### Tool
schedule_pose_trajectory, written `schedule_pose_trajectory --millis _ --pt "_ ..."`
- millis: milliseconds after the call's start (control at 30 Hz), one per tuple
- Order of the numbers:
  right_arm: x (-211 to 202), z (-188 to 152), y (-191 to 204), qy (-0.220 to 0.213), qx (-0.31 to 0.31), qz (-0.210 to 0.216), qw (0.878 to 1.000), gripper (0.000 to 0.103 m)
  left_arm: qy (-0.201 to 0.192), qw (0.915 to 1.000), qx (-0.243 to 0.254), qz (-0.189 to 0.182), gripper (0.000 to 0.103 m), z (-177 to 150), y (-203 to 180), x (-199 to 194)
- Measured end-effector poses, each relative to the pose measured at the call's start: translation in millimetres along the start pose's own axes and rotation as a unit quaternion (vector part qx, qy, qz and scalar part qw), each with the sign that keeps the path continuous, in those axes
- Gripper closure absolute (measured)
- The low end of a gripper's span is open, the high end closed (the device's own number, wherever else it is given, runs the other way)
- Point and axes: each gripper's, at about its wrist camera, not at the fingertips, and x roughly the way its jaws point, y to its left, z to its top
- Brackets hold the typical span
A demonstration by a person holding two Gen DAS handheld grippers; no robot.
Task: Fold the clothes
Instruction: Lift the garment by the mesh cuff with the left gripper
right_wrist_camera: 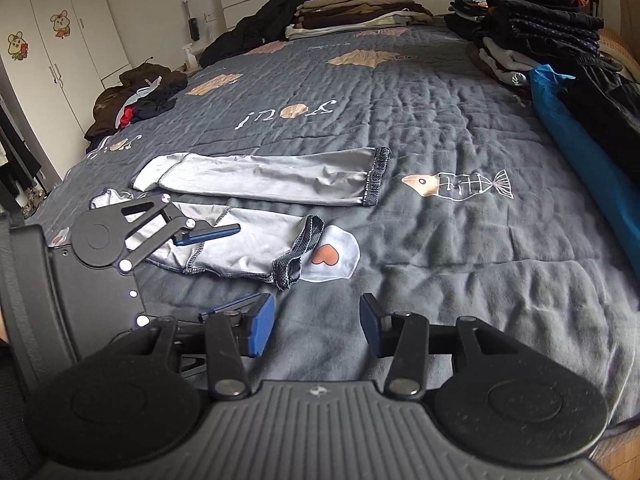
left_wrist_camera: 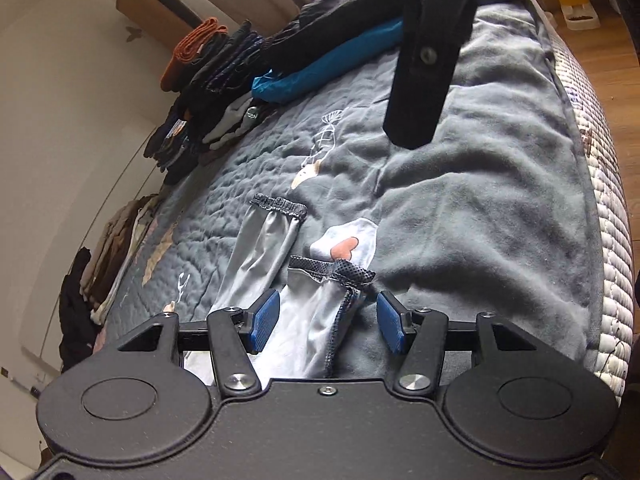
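- Nearest the left camera, the left gripper point(left_wrist_camera: 324, 322) is spread open, and the near sleeve point(left_wrist_camera: 316, 320) lies between its blue pads point(left_wrist_camera: 266, 318) without being clamped.
- In the right view the left gripper point(right_wrist_camera: 218, 268) stands over the wide end of this sleeve point(right_wrist_camera: 248, 248), one finger above it and one finger on the quilt in front of it.
- Right gripper point(right_wrist_camera: 318, 326) is open too and holds nothing; it hovers over bare quilt point(right_wrist_camera: 440, 240), near the dark cuff point(right_wrist_camera: 298, 254) of the near sleeve.
- Far sleeve point(right_wrist_camera: 260, 176) lies flat and straight on the quilt just behind the near one, with its dark cuff point(right_wrist_camera: 378, 176) toward the fish print point(right_wrist_camera: 456, 184).
- Grey quilt covers the whole bed and is wrinkled in front.
- Stacks of folded clothes point(right_wrist_camera: 536, 24) stand along the right edge, with a blue cloth point(right_wrist_camera: 580, 152) beside them.
- More folded clothes point(right_wrist_camera: 360, 12) lie at the headboard, and a dark heap point(right_wrist_camera: 136, 92) at the left edge.
- White cupboards point(right_wrist_camera: 52, 40) with mouse stickers stand at the left.
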Motion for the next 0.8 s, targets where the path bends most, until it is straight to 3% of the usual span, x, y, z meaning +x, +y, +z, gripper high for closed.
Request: schedule_pose_trajectory --millis 133,400,533,633,800 --pt "-12 0 2 -0.011 -0.012 0.018 1.0 0.057 0.008 0.9998 0.015 0.007 0.05 4 -4 8" --pt "-34 3 3 -0.013 -0.035 0.046 0.998 0.057 0.021 0.999 0.039 0.012 0.063 11 -12 21" --pt "-39 7 3 -0.005 -0.048 0.056 0.997 0.057 0.033 0.9992 0.025 0.002 0.073 15 -12 31" --pt "-44 7 5 -0.006 -0.056 0.066 0.996 0.057 0.035 0.9992 0.021 -0.005 0.087 16 -12 34" --pt "-50 7 8 -0.01 -0.067 0.074 0.995 0.057 0.03 0.9995 -0.003 -0.004 0.091 20 -1 30"
